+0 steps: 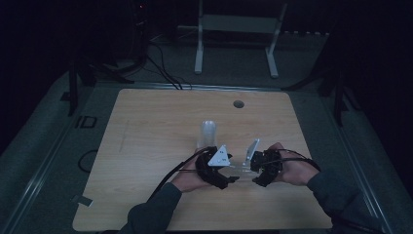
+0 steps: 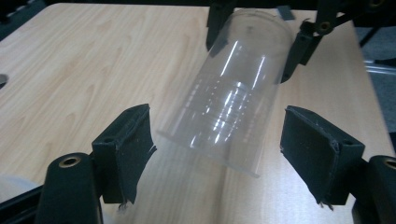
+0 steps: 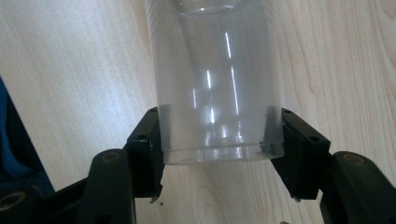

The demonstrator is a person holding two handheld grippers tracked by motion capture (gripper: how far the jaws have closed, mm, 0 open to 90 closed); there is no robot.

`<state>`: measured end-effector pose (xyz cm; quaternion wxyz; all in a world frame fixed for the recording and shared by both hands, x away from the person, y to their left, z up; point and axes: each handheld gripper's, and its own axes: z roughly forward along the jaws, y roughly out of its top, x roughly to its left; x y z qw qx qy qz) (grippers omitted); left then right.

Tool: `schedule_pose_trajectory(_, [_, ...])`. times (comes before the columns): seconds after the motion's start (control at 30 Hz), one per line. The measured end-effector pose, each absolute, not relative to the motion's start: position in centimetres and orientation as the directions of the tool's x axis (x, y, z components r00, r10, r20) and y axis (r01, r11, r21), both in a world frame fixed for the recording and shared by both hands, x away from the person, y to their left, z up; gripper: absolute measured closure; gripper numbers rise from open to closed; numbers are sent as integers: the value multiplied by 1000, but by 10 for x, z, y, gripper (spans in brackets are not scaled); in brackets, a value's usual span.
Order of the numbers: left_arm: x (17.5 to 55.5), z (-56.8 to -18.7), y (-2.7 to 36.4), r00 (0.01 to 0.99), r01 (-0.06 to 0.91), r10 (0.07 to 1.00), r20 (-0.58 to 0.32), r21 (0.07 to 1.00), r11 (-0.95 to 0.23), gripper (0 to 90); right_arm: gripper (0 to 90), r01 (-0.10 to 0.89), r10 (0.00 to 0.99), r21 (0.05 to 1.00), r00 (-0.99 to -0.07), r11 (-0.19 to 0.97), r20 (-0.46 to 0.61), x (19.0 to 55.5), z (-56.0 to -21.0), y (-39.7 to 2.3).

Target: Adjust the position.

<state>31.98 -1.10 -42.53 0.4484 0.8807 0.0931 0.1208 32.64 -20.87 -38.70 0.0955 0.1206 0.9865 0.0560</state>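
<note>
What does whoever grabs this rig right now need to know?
Right gripper: shut on one end of the clear cup, holding it tilted.
Left gripper: open, jaws either side of the cup's free end, pads not touching it.
A second clear cup stands upright on the table beyond the hands.
Done: right grip on the cup.
Left: probably close the left gripper on the free end.

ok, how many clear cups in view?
2. The standing cup is on the table beyond the left gripper. The held cup is clamped by the right gripper, its other end between the left's open jaws. More may be nested inside.
</note>
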Motion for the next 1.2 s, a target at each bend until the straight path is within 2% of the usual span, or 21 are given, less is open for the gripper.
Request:
schedule_pose_trajectory(0.5, [324,-423,-7,940,74,315,130,825,-561,260,416,362,404,222,-896,905,-187,333,-382,-226])
schedule_pose_trajectory(1.2, [326,-422,-7,934,99,339,111,831,-547,261,417,466,542,330,-817,821,-195,332,-379,-237])
